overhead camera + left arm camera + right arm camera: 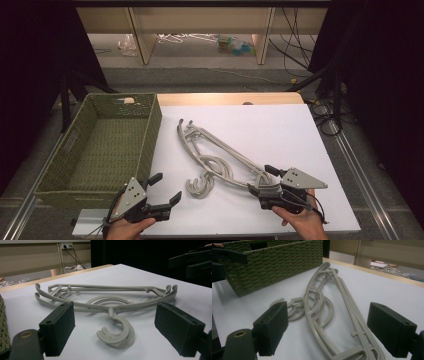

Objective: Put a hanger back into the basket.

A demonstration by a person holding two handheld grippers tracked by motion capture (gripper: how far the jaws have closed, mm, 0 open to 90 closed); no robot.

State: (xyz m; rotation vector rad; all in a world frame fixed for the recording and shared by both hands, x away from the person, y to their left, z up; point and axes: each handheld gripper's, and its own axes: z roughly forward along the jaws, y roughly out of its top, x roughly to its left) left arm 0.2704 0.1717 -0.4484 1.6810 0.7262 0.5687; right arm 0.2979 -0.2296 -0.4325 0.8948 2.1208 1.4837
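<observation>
The hangers (220, 157), a grey stack, lie flat on the white worktop (280, 130), just right of the basket (107, 145). Their long axis runs diagonally from the far left, near the basket's corner, to the near right; the hooks (200, 185) curl toward the near edge. The right tongs (260, 181) stand at the near-right end of the stack, jaws released and straddling that end without pressing it. The left tongs (165, 187), also released and grasping nothing, sit near the basket's front corner, facing the hooks but apart from them. Judgement: the right hand is nearer and better placed to grasp.
</observation>
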